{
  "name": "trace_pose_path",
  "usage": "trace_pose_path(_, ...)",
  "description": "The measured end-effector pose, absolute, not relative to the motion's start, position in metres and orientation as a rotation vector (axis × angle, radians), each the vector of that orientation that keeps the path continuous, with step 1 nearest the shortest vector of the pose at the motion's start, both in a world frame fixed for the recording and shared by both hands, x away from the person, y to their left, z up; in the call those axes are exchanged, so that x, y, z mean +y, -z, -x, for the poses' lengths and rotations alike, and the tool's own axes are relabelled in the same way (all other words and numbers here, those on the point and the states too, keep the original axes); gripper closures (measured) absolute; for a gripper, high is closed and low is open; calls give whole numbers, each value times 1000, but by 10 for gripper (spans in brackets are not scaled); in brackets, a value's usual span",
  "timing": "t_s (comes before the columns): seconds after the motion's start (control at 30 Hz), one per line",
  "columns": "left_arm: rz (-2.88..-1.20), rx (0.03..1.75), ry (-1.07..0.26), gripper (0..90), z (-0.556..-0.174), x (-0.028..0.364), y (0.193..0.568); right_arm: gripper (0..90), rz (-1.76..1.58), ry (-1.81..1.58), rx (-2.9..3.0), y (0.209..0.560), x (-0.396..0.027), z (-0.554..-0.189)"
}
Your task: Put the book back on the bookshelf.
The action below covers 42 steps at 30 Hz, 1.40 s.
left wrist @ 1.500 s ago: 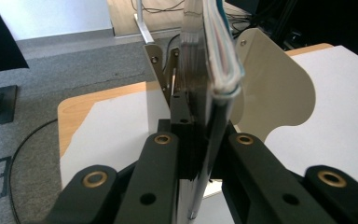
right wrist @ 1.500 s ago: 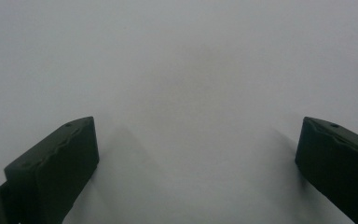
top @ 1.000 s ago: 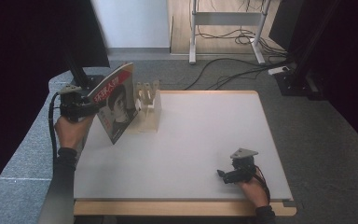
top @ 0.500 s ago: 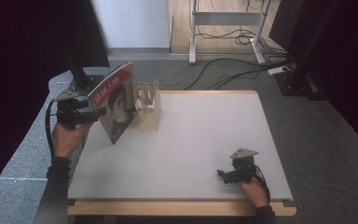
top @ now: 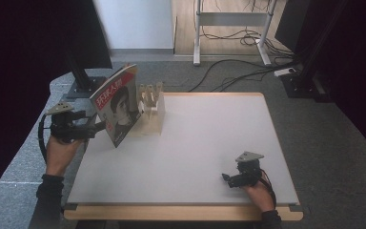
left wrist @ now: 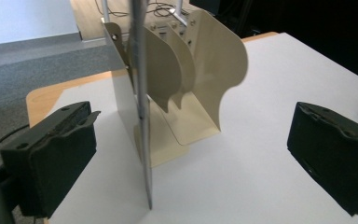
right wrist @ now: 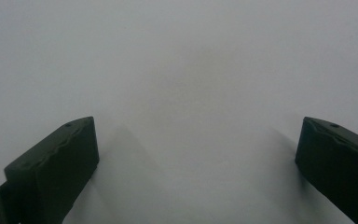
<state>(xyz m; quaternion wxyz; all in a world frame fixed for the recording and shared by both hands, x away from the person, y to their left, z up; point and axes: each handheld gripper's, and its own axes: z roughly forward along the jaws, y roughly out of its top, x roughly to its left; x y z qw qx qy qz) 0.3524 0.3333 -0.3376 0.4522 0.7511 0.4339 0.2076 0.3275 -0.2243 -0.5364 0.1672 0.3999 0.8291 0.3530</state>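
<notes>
Backing the left gripper (left wrist: 186, 154) straight out along the thin magazine with the portrait cover (top: 118, 106) seems the careful way, so neither pad brushes it. Its jaws have just been opening and stand wide, the magazine's edge between them, untouched, leaning against the cream metal book rack (left wrist: 200, 88) on the white table (top: 209, 143).

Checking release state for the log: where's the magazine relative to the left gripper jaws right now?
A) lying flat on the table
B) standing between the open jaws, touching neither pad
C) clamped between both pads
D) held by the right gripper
B: in the left gripper view the magazine stands on edge against the beige file rack, with clear gaps to both pads of the left gripper, whose jaws have just been opening.
</notes>
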Motion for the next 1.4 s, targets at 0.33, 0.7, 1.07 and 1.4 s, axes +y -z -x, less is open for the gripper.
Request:
trace_pose_path(0.33,-1875,1006,-520,0,-329,326,340,0,-1136,-1004,2360,536,-224,-327)
trace_pose_path(0.7,-1922,937,-486,0,-316,302,350,0,-1138,-1004,2359,536,-224,-327)
trace_pose_path(1.07,-1958,872,-418,0,-322,265,365,0,-1138,-1005,2359,536,-224,-327)
trace_pose_path(1.4,-2022,811,-379,0,-330,230,390,0,-1141,-1005,2359,536,-224,-327)
